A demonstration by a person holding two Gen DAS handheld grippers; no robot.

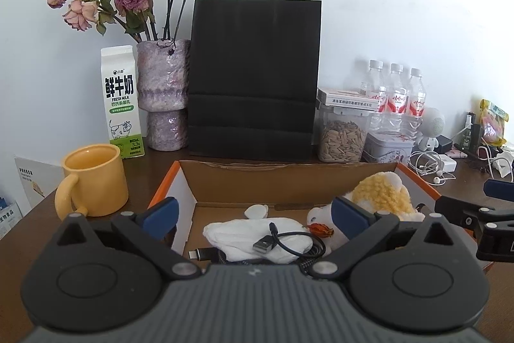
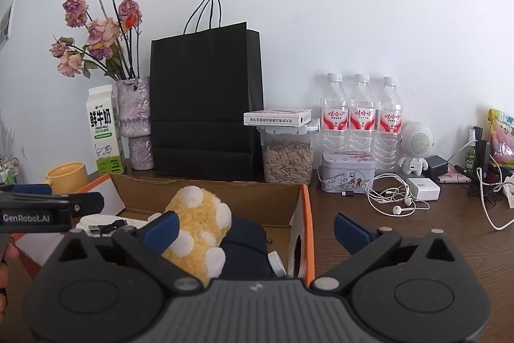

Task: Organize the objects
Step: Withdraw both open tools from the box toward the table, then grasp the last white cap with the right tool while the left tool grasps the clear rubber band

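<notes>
Both grippers, left gripper and right gripper, are hanging wide open and empty over the cardboard box, plush toy and USB cable lying just ahead inside it, apparently already sorted there.

A cardboard box on a cluttered desk has its near wall hidden behind the left gripper, which also covers the near end of the cable inside. From the right wrist, the plush toy in the box is partly masked by a gripper finger. A booklet left of the box runs off the frame edge. Small items far right of the box are too small to identify.
</notes>
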